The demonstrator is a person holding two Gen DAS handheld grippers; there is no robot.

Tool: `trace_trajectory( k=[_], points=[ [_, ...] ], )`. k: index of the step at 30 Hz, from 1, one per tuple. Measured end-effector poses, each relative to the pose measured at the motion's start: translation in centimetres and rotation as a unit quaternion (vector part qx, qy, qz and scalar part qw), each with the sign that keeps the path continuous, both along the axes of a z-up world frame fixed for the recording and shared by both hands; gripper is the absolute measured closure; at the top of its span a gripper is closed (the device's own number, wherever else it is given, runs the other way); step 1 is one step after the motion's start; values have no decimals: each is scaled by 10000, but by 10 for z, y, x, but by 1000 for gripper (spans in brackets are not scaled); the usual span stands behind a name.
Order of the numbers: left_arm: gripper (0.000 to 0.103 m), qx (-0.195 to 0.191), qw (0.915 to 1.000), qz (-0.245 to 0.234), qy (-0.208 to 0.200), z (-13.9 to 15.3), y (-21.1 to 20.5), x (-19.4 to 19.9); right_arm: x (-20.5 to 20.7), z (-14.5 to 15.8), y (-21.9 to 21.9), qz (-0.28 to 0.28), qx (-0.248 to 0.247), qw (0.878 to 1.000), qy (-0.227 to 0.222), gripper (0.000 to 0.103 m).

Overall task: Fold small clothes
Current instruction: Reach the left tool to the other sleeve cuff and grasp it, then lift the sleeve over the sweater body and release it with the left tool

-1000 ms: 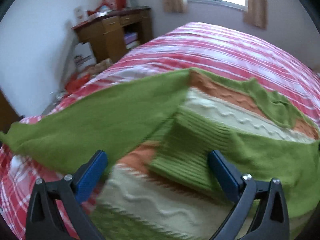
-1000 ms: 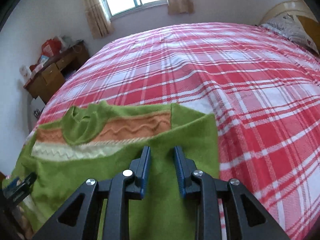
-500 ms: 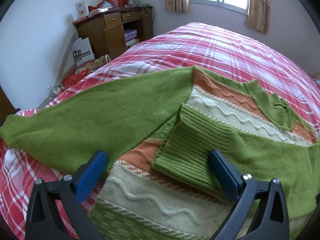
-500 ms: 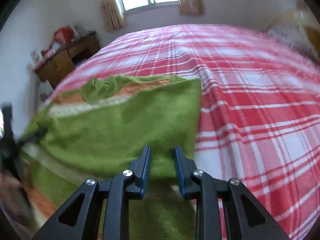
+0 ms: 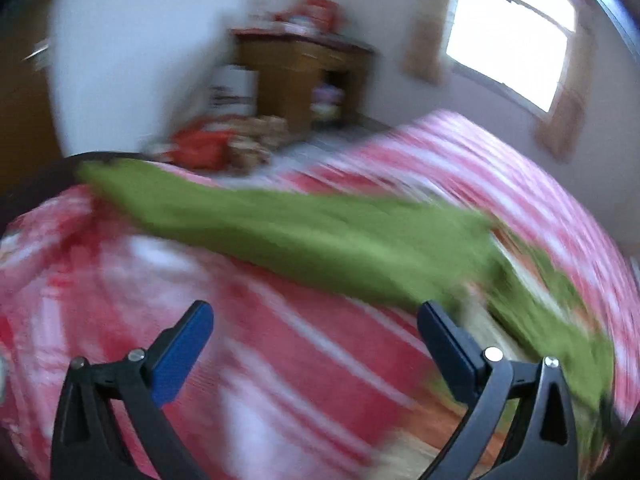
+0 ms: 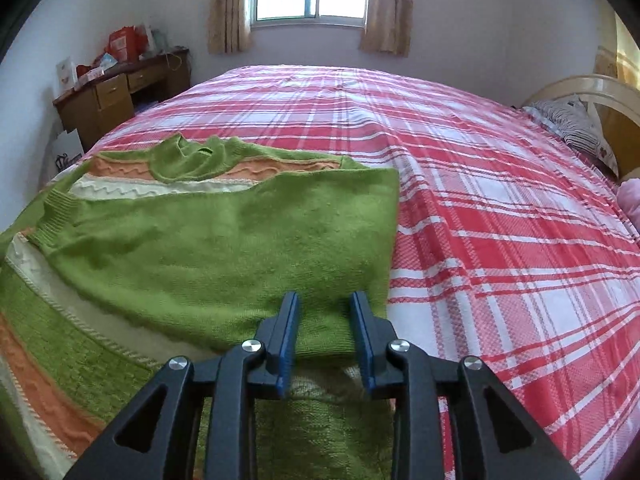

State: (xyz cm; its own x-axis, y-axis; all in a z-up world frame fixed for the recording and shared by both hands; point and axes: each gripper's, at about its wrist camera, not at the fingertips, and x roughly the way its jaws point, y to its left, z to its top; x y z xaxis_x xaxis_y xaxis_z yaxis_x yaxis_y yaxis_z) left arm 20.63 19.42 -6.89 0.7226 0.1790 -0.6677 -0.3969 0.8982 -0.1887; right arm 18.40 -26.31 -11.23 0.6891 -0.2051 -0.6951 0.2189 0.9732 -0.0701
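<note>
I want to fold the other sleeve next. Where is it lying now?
In the left wrist view, the unfolded sleeve stretches across the plaid bed toward its desk-side edge, just beyond the open left gripper.
</note>
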Motion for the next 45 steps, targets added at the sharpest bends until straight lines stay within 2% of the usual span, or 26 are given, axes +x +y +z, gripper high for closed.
trace_trajectory(
  k=[2,6,11,15,16,17,19,21,22,23,28,33,36,38,40,42,45],
  points=[
    [0,-67,9989,466,-55,4,37,2,1,-1,3,-9,-63,10000,11,75],
    [1,-308,9902,1356,89,-2,109,18,0,-1,5,-22,-97,9999,11,75],
    [15,-727,9811,1775,260,-22,156,36,1,-1,5,-22,-103,9999,14,75],
    [27,-920,9783,1849,182,-34,164,45,1,-1,6,-35,-118,9999,15,75],
    [34,-971,9784,1819,165,-38,165,46,1,-1,6,-37,-121,9999,15,75],
    [46,-996,9783,1808,171,-39,166,48,1,-1,6,-37,-124,9999,15,75],
    [61,-912,9795,1778,268,-44,165,49,1,-2,6,-39,-130,9999,15,75],
    [67,-788,9807,1770,251,-44,163,50,1,-2,6,-42,-139,9999,16,75],
    [76,-797,9811,1750,206,-43,163,50,0,-2,6,-42,-139,9999,15,75],
    [90,-741,9820,1732,162,-40,162,50,0,-1,6,-42,-137,9999,14,75],
    [97,-362,9867,1582,-13,-24,152,50,0,-1,6,-40,-130,9999,12,75],
    [97,134,9921,1112,-557,17,109,48,0,-1,6,-41,-135,9999,12,74],
    [97,579,9926,526,-929,44,59,48,0,-1,6,-41,-132,9999,11,75],
    [97,870,9902,135,-1085,55,23,47,0,-1,6,-40,-129,9999,7,74],
    [97,958,9868,-440,-1230,62,-22,45,0,-1,6,-41,-124,9999,7,74],
    [97,1027,9815,-951,-1304,63,-62,41,0,-1,6,-38,-113,9999,3,74],
    [97,1152,9690,-1770,-1281,55,-125,33,0,-1,6,-40,-118,9999,4,74]
  ],
)
